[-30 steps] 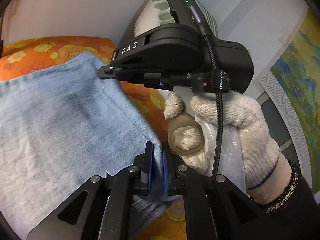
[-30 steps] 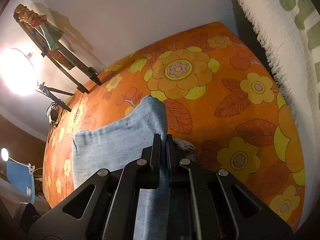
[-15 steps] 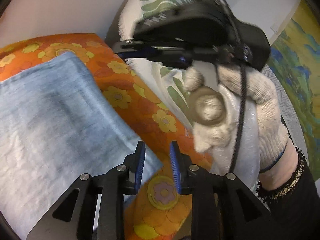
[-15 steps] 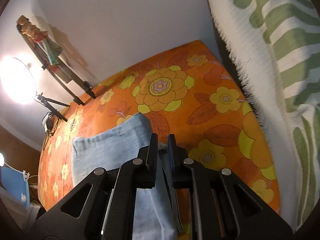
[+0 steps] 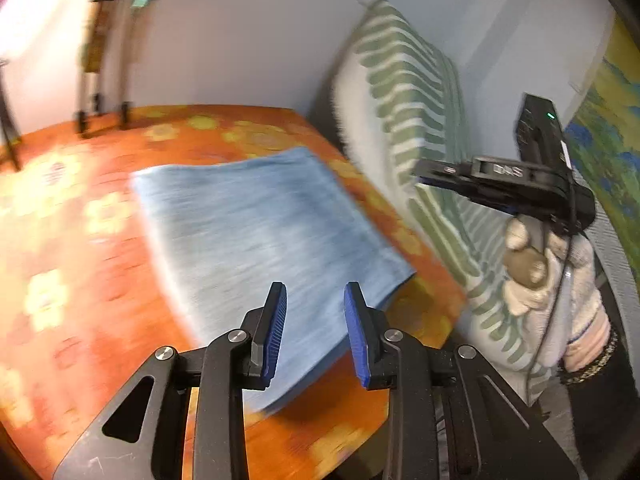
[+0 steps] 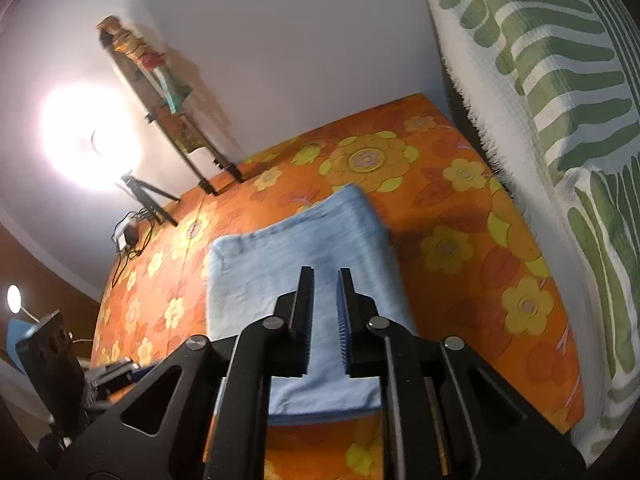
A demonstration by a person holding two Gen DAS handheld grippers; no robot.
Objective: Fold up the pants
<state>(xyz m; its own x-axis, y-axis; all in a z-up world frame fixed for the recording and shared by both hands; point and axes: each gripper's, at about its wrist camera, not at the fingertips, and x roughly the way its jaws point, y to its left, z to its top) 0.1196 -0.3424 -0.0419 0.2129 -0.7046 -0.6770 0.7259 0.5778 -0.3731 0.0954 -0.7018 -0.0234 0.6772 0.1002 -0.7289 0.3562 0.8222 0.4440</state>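
Folded pants [image 5: 256, 236] lie flat on the orange floral table [image 5: 80, 280]; left view is motion-blurred, and the near edge is hidden behind gripper frames. Left gripper [image 5: 315, 320] and right gripper [image 6: 325, 304], above the cloth, are opening, nothing between the jaws. Green-striped blanket [image 6: 560, 100] hangs beside the table; gloved hand [image 5: 552, 276] holds the right gripper.

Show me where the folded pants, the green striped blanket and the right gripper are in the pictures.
folded pants [image 6: 304, 240]: right wrist view, middle of the top layer.
green striped blanket [image 6: 560, 92]: right wrist view, a white stripe.
right gripper [image 6: 325, 276]: right wrist view, between the fingertips, jaws opening, nothing held.
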